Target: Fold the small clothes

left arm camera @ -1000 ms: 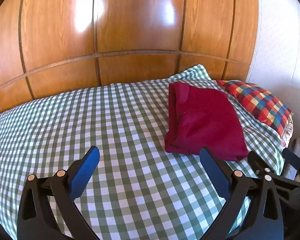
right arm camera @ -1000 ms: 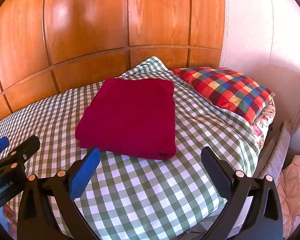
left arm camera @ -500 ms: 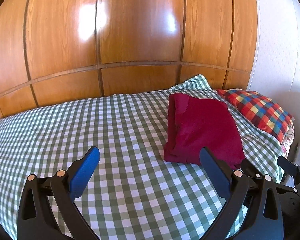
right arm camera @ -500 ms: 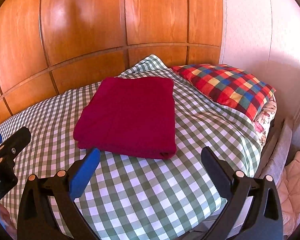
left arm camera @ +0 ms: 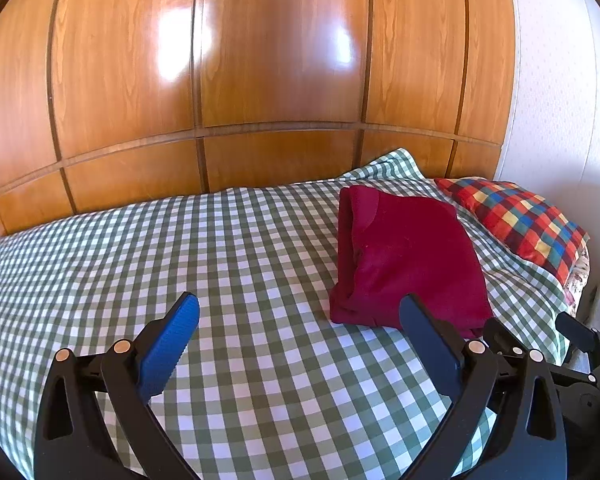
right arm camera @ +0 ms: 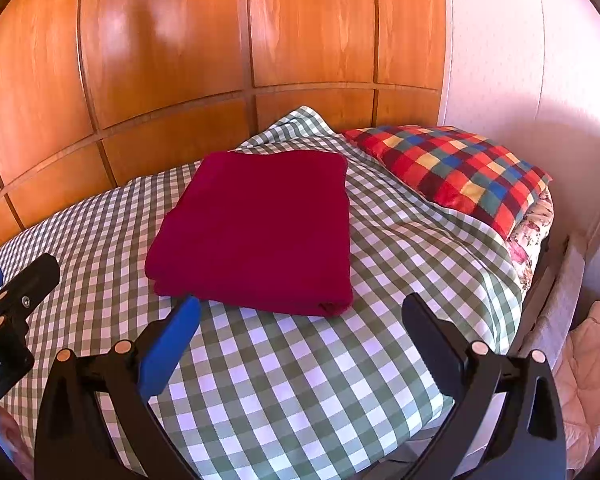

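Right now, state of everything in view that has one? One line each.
Red garment: folded into a flat rectangle, lying on the bed, touched by neither gripper.
Left gripper: jaws open, empty, short of the garment.
Right gripper: jaws open, empty, just short of the garment's near edge.
Checked bedspread: spread flat over the bed.
Plaid pillow: lying by the wall, beside the garment, not touching it.

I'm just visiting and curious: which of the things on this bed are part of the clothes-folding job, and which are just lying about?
Part of the job:
- dark red garment, folded on the bed
- left tool, open
- right tool, open

Just lying about:
- checked bedspread
- multicoloured pillow
- wooden panelling
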Demonstrator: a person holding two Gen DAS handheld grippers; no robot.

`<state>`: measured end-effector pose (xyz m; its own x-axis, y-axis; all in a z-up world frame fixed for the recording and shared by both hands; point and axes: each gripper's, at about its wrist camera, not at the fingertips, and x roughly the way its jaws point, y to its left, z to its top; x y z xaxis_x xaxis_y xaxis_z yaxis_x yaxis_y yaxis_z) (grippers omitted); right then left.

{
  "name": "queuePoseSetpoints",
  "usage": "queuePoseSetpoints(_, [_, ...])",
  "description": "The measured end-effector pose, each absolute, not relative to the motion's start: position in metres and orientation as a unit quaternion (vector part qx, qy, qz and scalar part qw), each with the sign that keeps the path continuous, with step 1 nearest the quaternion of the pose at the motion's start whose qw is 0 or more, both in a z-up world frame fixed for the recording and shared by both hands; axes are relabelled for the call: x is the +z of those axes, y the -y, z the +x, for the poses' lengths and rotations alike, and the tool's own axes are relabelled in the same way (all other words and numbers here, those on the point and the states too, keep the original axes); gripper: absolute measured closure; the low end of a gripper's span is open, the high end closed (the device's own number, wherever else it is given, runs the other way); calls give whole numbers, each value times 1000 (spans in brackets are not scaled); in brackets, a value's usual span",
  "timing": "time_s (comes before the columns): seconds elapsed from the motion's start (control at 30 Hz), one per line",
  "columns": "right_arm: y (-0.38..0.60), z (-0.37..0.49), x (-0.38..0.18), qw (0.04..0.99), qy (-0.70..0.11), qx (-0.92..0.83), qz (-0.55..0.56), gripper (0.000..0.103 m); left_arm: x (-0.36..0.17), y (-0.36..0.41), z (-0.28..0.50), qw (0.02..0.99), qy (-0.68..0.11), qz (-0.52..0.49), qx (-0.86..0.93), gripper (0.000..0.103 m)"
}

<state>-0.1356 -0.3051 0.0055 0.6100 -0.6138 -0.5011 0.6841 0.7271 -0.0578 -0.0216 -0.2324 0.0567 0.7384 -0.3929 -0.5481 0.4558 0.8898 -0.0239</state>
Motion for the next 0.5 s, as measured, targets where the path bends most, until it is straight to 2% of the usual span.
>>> queuePoseSetpoints(0.5, [303, -138, 7, 894, -252, -364, 72, 3, 58, 231, -24, 931, -277, 58, -229, 4])
